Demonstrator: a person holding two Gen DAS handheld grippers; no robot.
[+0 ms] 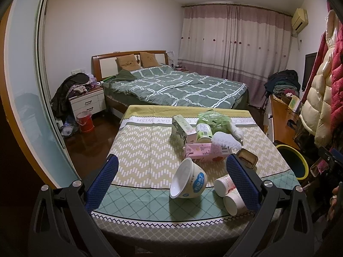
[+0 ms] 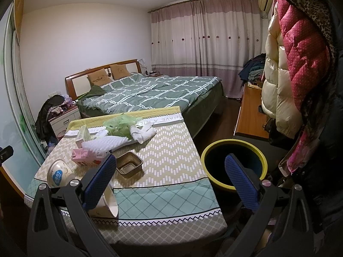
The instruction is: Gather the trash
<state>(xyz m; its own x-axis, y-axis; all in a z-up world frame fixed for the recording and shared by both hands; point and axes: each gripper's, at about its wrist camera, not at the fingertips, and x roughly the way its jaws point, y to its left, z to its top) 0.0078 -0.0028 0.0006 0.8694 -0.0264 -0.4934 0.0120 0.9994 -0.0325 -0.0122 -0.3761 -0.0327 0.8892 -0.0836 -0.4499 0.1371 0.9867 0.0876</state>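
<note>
Trash lies on a table with a patterned cloth [image 1: 139,150]. A tipped white bowl [image 1: 188,182] and two toppled paper cups [image 1: 225,184] sit nearest. Behind them are a pink carton [image 1: 205,152], a brown plastic tray [image 1: 247,159], white foam netting [image 1: 225,141], a green box [image 1: 182,128] and a green bag [image 1: 214,117]. My left gripper [image 1: 172,162] is open above the near table edge, with the bowl between its fingers' lines. My right gripper [image 2: 170,159] is open and empty over the table's right corner, beside the yellow-rimmed bin [image 2: 235,143]. The brown tray [image 2: 129,167] lies just past its left finger.
The bin stands on the floor right of the table. Puffy coats [image 2: 300,64] hang close on the right, above a wooden desk [image 2: 250,115]. A bed [image 1: 175,87] fills the room behind the table. A nightstand [image 1: 88,100], a red bucket [image 1: 85,122] and a sliding wardrobe door are on the left.
</note>
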